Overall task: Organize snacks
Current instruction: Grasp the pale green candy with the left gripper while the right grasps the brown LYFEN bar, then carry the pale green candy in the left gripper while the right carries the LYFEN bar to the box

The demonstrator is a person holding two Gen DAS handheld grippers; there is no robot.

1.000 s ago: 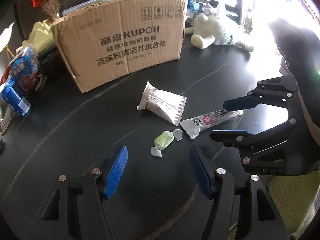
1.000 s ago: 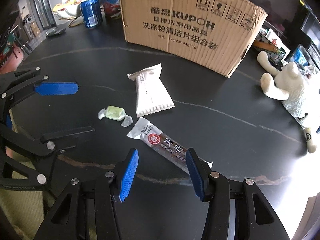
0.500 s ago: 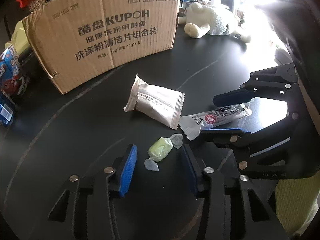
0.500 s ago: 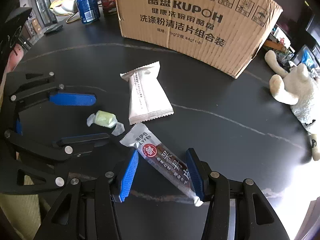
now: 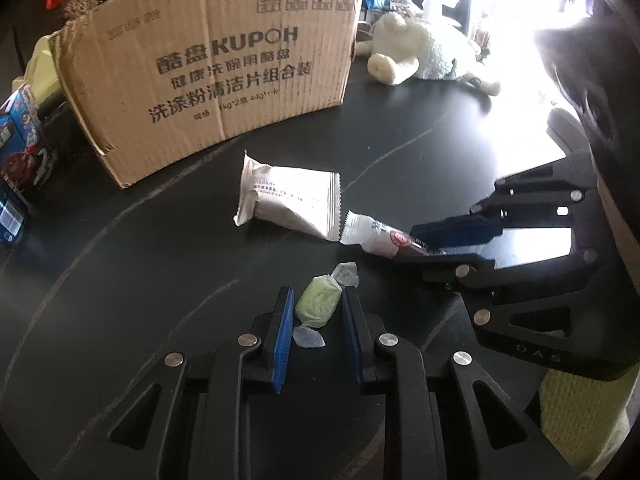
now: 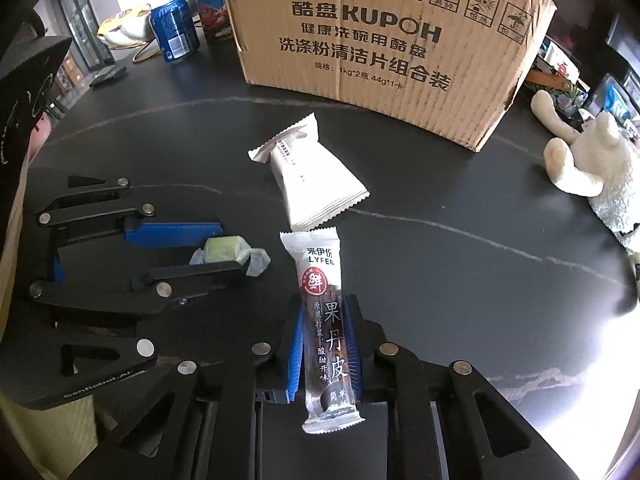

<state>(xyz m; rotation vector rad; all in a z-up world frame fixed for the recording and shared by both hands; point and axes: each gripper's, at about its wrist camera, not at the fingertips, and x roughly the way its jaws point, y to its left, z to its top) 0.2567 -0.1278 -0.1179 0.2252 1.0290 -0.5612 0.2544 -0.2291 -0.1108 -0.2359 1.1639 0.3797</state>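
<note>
My left gripper (image 5: pixel 315 307) is shut on a green wrapped candy (image 5: pixel 318 306) on the black table; it also shows in the right wrist view (image 6: pixel 224 249). My right gripper (image 6: pixel 326 320) is shut on a long fruit-leather bar (image 6: pixel 326 320), whose white end shows in the left wrist view (image 5: pixel 376 236). A white snack packet (image 5: pixel 290 204) lies flat just beyond both; it also shows in the right wrist view (image 6: pixel 314 182). The KUPOH cardboard box (image 5: pixel 216 80) stands behind it, also in the right wrist view (image 6: pixel 384 48).
A white plush toy (image 5: pixel 424 64) lies right of the box, seen too in the right wrist view (image 6: pixel 592 168). A blue can (image 6: pixel 174 30) and snack bags (image 5: pixel 20 140) stand left of the box. The black table (image 5: pixel 120 280) extends left.
Both grippers moved forward and closed: the left onto the green candy, the right onto the fruit-leather bar, which now points straight ahead between its fingers.
</note>
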